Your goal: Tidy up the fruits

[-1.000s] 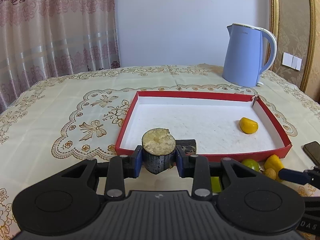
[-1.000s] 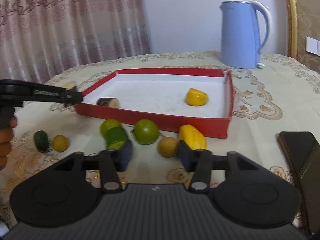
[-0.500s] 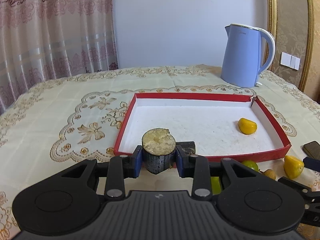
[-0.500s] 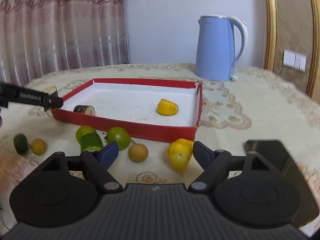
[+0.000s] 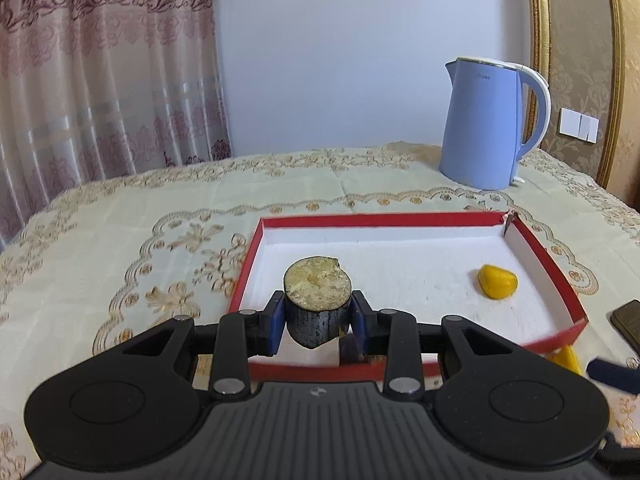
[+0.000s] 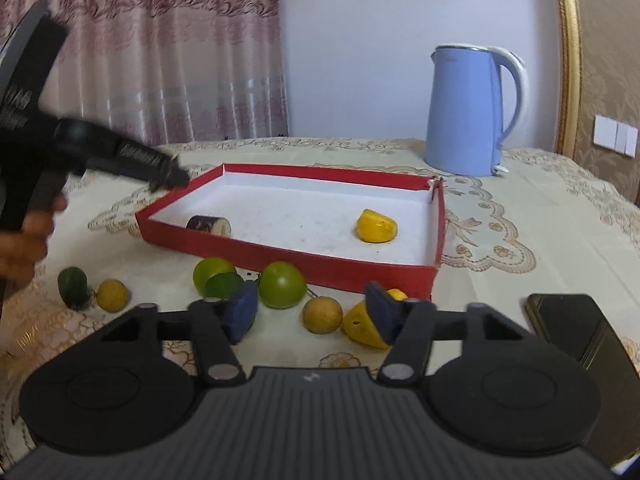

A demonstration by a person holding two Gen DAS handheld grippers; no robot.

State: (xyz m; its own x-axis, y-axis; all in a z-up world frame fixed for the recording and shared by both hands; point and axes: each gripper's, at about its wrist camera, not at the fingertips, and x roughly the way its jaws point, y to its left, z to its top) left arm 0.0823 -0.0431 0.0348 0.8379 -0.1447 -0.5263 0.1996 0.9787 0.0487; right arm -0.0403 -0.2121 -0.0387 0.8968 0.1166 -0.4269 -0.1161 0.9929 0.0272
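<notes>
My left gripper is shut on a dark cylinder-shaped fruit piece with a pale cut top, held above the near left corner of the red tray. A yellow fruit piece lies in the tray at the right. A second dark piece lies in the tray's near left corner. My right gripper is open, low over the table in front of the tray. A tan round fruit sits between its fingers, and a yellow piece touches the right finger. Green fruits lie beside the left finger.
A blue kettle stands behind the tray. A black phone lies at the right on the tablecloth. A dark green fruit and a small yellow one lie at the left. The left gripper also shows in the right wrist view.
My left gripper has risen and moved forward over the tray's corner with the dark piece. My right gripper has shifted so the tan fruit sits between its fingers.
</notes>
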